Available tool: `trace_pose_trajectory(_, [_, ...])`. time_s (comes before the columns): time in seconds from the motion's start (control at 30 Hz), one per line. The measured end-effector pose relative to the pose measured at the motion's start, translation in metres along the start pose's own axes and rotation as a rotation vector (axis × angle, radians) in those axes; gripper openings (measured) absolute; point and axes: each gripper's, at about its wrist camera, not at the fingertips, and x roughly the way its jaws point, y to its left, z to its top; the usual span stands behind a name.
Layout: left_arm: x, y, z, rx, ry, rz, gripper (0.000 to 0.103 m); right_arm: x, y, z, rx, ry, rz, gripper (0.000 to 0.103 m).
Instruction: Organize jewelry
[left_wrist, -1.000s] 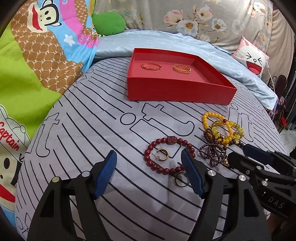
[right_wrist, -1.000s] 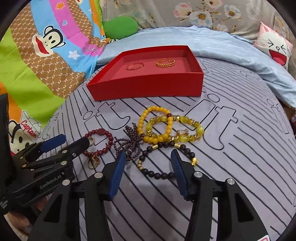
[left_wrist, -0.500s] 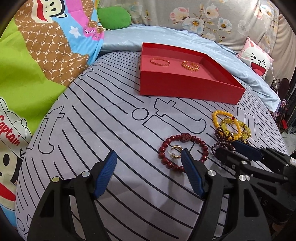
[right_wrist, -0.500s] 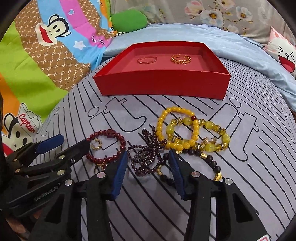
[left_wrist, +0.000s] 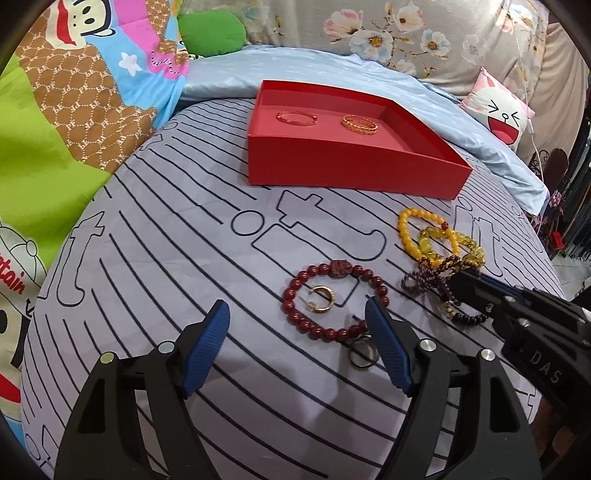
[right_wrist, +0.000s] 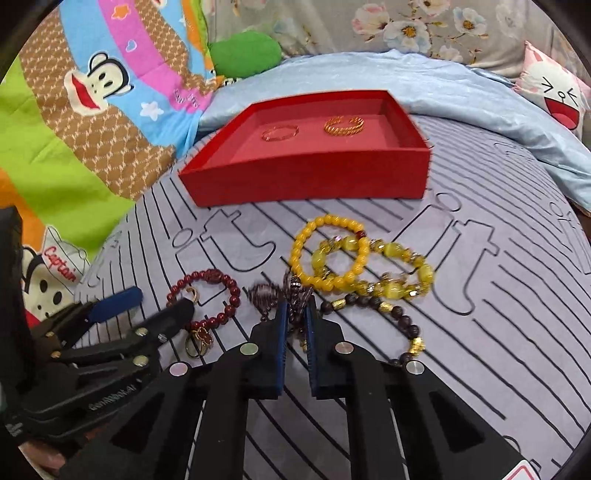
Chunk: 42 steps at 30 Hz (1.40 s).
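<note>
My right gripper (right_wrist: 295, 306) is shut on the dark purple bead bracelet (right_wrist: 264, 293), pinching its bunched strand on the bed. Touching that bracelet are a yellow bead bracelet (right_wrist: 299, 254), a pale yellow crystal one (right_wrist: 391, 286) and a dark bead strand (right_wrist: 402, 317). My left gripper (left_wrist: 295, 306) hovers with its jaws opening over the near side of a red bead bracelet (left_wrist: 288, 295); nothing is pressed between its pads. A gold hoop earring (left_wrist: 323, 299) lies inside that bracelet. The red box (left_wrist: 351, 173) behind holds a thin bangle (left_wrist: 297, 118) and a gold twisted bangle (left_wrist: 359, 123).
A small dark ring charm (left_wrist: 364, 354) lies by the left gripper's right finger. The grey striped bedsheet (left_wrist: 166, 240) is bordered by a cartoon blanket (left_wrist: 74, 129) on the left, a pale blue quilt (left_wrist: 332, 70) behind and a pink cushion (left_wrist: 498, 114) at far right.
My right gripper has moved left over the jewelry pile and shut on the dark purple bracelet. The left gripper stays near the red bracelet, jaws slightly wider.
</note>
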Motion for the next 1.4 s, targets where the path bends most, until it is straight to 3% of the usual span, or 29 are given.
trace_pose_trajectory(0.2, [0.011, -0.016, 0.003, 0.036, 0.026, -0.020, 0.080, -0.010, -0.012, 0.004, 0.033, -0.018, 0.007, 0.009])
trace_pose_trajectory(0.4, [0.019, -0.029, 0.005, 0.078, 0.024, 0.024, 0.082, -0.009, -0.015, 0.001, 0.048, -0.013, 0.022, 0.009])
trace_pose_trajectory(0.73, [0.014, -0.028, 0.004, 0.087, 0.004, -0.001, 0.050, -0.008, -0.017, -0.001, 0.059, -0.012, 0.028, 0.009])
trace_pose_trajectory(0.83, [0.013, -0.024, 0.005, 0.073, 0.007, -0.022, 0.049, -0.008, -0.017, -0.002, 0.058, -0.009, 0.027, 0.009])
trace_pose_trajectory(0.93, [0.012, -0.017, 0.008, 0.030, 0.019, -0.070, 0.055, -0.009, -0.017, -0.002, 0.057, -0.009, 0.027, 0.009])
trace_pose_trajectory(1.13, [0.012, 0.001, 0.012, -0.012, 0.008, -0.017, 0.055, -0.008, -0.017, -0.003, 0.057, -0.011, 0.030, 0.009])
trace_pose_trajectory(1.4, [0.018, 0.000, 0.015, 0.019, 0.000, -0.015, 0.024, -0.007, -0.015, -0.002, 0.051, -0.004, 0.033, 0.009])
